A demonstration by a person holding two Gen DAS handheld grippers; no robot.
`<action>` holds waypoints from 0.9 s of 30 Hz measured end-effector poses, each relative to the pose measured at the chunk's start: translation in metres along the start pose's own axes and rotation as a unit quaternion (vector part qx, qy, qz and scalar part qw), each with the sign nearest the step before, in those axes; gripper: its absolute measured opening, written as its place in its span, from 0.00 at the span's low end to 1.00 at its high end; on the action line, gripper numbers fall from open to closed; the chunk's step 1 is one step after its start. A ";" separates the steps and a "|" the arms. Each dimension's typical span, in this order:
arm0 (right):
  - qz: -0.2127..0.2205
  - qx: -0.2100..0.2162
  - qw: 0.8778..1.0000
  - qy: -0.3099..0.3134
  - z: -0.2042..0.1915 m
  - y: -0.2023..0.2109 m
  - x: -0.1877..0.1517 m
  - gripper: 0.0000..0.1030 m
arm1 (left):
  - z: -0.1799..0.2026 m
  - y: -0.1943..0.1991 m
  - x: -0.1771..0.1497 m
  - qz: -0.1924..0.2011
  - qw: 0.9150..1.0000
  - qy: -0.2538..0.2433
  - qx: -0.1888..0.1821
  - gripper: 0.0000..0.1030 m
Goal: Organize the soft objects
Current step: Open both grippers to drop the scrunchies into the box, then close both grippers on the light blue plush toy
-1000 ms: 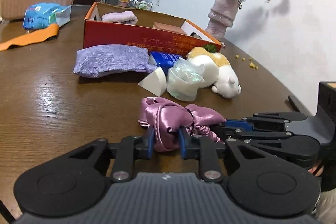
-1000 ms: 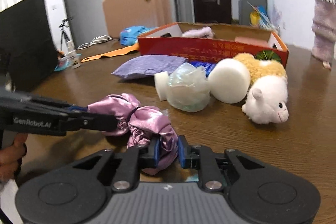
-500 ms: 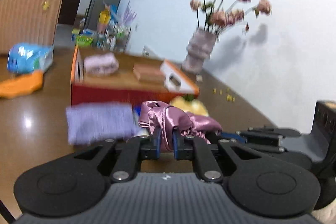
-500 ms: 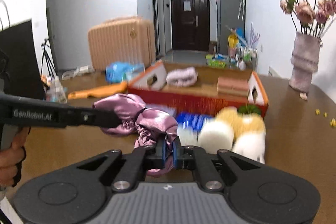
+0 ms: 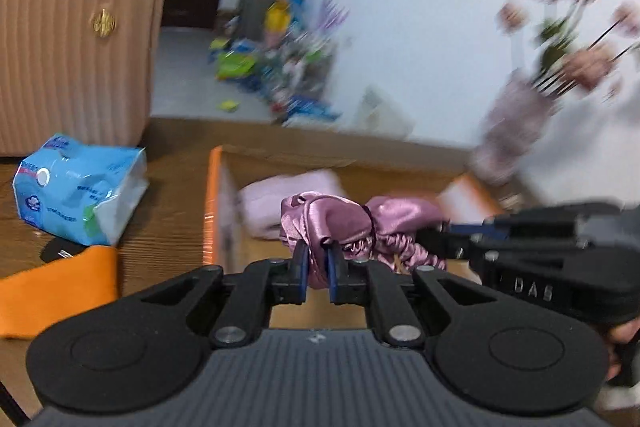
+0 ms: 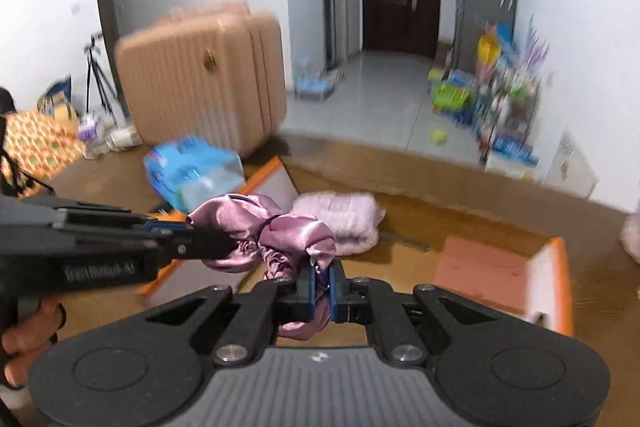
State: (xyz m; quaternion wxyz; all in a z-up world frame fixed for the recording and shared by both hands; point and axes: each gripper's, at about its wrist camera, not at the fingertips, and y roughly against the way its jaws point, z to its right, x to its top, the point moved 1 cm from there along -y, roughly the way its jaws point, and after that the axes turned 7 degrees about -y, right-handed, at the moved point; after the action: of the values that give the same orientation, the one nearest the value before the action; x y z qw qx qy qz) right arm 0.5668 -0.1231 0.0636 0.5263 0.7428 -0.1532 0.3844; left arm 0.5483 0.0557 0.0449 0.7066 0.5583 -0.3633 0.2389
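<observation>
Motion blur is smearing the pale vase of pink flowers at the far right, and the clutter of colourful items on the floor by the far wall is staying too smeared to identify. The crumpled pink satin cloth is hiding part of the pale pink folded towel inside the orange-edged cardboard box. The lettering on the blue plastic tissue pack is too small to read. The ribbed peach suitcase is running off the left edge.

In the right wrist view, the left hand-held gripper is burying its tips in the cloth, and the salmon rectangular block is blurring at its edges.
</observation>
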 end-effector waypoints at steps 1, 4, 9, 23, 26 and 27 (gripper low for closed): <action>-0.016 0.002 1.000 -0.004 0.002 -0.020 0.004 0.06 | -0.002 -0.012 -0.001 -0.009 1.000 -0.011 0.015 0.12; -0.057 0.004 0.998 -0.002 0.004 -0.068 0.005 0.07 | -0.009 -0.038 -0.004 -0.032 0.998 -0.031 0.050 0.17; -0.086 -0.001 0.996 -0.015 0.006 -0.096 -0.007 0.16 | -0.007 -0.028 -0.004 -0.010 0.998 -0.056 0.035 0.36; 0.067 -0.020 0.997 0.014 0.002 0.140 -0.011 0.57 | 0.032 0.152 -0.006 0.105 0.990 -0.081 0.040 0.47; 0.093 -0.020 0.995 0.018 0.001 0.195 -0.035 0.64 | 0.048 0.197 -0.023 0.127 0.988 -0.087 0.025 0.55; 0.101 -0.019 0.995 0.016 0.000 0.211 -0.045 0.64 | 0.054 0.210 -0.032 0.133 0.987 -0.089 0.023 0.57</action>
State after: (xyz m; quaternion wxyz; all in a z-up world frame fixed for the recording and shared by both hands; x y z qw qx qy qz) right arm 0.4035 -0.2152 0.1708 0.5012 0.7071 -0.2260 0.4446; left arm 0.3587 0.0615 0.1551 0.6206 0.5404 -0.4896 0.2883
